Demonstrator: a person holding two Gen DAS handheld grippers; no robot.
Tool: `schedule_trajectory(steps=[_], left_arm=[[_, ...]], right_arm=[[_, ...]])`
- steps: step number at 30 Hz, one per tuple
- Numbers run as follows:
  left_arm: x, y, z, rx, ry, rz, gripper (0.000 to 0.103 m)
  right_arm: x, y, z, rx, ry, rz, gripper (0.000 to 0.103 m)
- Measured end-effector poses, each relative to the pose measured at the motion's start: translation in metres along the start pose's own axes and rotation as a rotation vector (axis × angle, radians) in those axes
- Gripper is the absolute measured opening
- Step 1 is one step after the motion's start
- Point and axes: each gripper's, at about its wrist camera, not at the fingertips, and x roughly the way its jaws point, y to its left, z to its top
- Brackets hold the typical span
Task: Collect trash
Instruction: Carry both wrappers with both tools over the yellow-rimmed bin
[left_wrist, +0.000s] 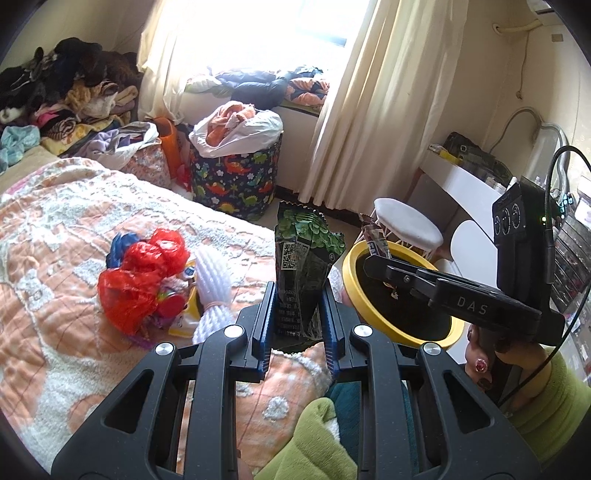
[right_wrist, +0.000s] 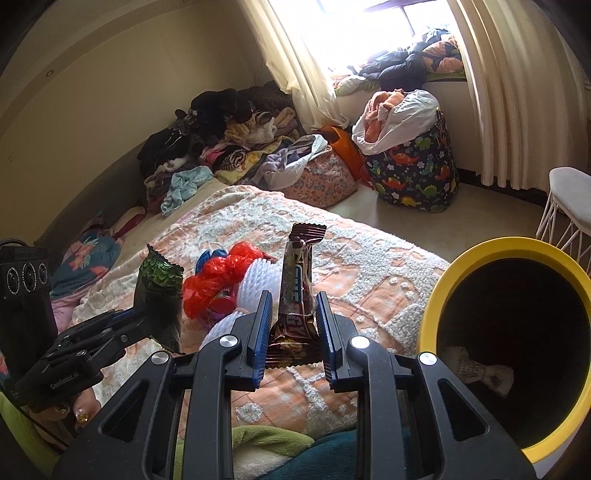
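A bed covered by a peach-and-white quilt (left_wrist: 66, 229) fills the lower left of both wrist views; clothes are heaped at its far end by the wall. Beside the bed, below the curtained window, a dinosaur-print hamper (left_wrist: 236, 181) is seen on the floor, stuffed with a white bag and orange cloth. A yellow-rimmed bin (right_wrist: 476, 258) with a dark inside is tilted toward the right wrist camera, just beside the bed's edge; a pale crumpled piece is seen lying within it. On the quilt a cluster of trash is left: a red plastic bag (left_wrist: 136, 280), white foam netting (left_wrist: 214, 284) touching it, and something blue behind. The left gripper (left_wrist: 298, 314) is closed narrowly on a green-and-black snack bag (left_wrist: 303, 254), which is held upright above the quilt. The right gripper (right_wrist: 293, 325) is clamped on a brown candy wrapper (right_wrist: 297, 291), likewise held upright, to the left of the bin's mouth. Fingers with decorated nails (left_wrist: 482, 365) are seen around the right gripper's handle.
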Motion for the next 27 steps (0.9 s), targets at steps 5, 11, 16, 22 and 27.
schedule_trajectory(steps=[5,11,16,22,27], left_arm=[[0.002,-0.004,0.002,0.011,-0.006,-0.008,0.017],[0.006,-0.008,0.004,0.03,-0.003,-0.019,0.017],[0.008,-0.013,0.005,0.042,-0.004,-0.029,0.017],[0.017,-0.022,0.008,0.069,0.003,-0.041,0.017],[0.025,-0.029,0.011,0.086,0.008,-0.053,0.017]], right_arm=[[-0.007,-0.005,0.001,0.011,-0.018,-0.015,0.023],[-0.013,-0.015,0.004,0.035,-0.032,-0.037,0.023],[-0.019,-0.024,0.006,0.048,-0.048,-0.06,0.023],[-0.029,-0.037,0.007,0.076,-0.068,-0.096,0.023],[-0.037,-0.053,0.008,0.11,-0.088,-0.114,0.023]])
